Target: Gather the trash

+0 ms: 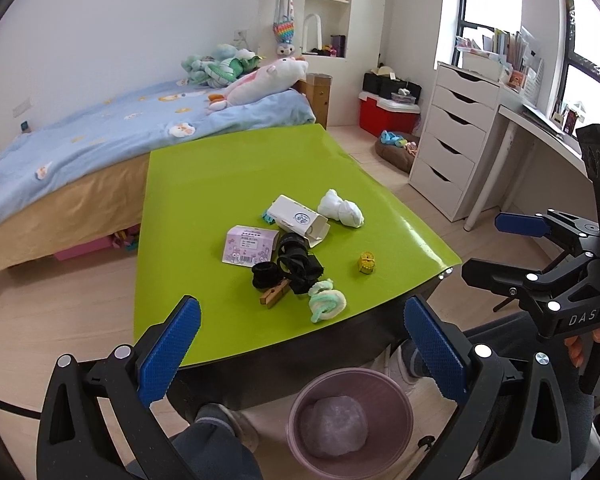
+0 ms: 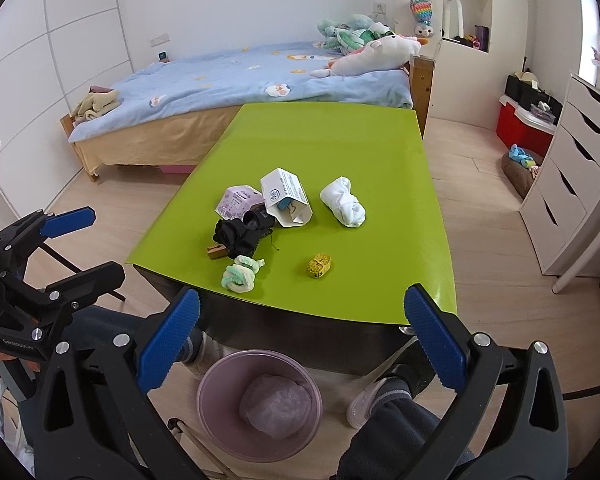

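Faintly, perhaps "DAS" on right claw (image 1: 500, 246).

We read "DAS" in pale letters on the right gripper (image 1: 500, 246); print on the boxes is too small to read.

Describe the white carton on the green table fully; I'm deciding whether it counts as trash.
The white carton is a small cardboard box lying on its side on the green table, with a round blue stamp and fine print on it. One end is open, its flaps splayed, and something teal shows inside. It leans against the black bundle and sits beside the pink box. No hand-held gripper touches it.
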`<state>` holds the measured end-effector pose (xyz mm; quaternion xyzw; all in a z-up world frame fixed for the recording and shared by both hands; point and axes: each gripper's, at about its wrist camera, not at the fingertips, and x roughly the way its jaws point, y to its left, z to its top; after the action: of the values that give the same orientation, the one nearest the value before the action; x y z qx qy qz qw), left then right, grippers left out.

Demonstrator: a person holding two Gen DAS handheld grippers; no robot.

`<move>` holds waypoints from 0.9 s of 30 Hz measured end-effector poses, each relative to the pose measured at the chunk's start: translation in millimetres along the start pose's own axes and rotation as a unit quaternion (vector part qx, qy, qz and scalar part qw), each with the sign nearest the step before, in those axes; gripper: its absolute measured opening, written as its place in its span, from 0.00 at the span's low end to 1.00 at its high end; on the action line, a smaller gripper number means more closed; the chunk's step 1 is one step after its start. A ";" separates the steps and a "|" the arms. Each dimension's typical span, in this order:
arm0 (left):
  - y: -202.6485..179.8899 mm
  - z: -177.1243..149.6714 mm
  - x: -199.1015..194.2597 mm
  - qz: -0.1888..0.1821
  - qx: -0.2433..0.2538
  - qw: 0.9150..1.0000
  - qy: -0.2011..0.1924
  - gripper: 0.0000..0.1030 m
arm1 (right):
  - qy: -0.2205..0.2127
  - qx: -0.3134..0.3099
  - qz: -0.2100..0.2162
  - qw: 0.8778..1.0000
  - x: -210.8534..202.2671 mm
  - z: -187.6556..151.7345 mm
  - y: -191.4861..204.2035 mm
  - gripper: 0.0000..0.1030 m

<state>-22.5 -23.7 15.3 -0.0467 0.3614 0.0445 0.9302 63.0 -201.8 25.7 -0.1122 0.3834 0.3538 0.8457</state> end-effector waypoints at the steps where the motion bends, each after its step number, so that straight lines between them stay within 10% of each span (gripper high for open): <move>1: -0.7 -0.7 -1.3 -0.003 0.000 1.000 -0.002 0.95 | -0.001 0.001 0.001 1.000 -1.1 -0.9 0.2 0.97; 27: 10.9 -3.4 13.0 -0.003 -0.031 0.999 0.022 0.95 | 0.019 0.011 0.004 1.000 13.3 -7.6 -3.9 0.97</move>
<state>-16.5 -12.6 3.4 -0.0773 0.3799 0.0520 0.9203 67.4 -201.3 10.5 -0.1081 0.4038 0.3509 0.8379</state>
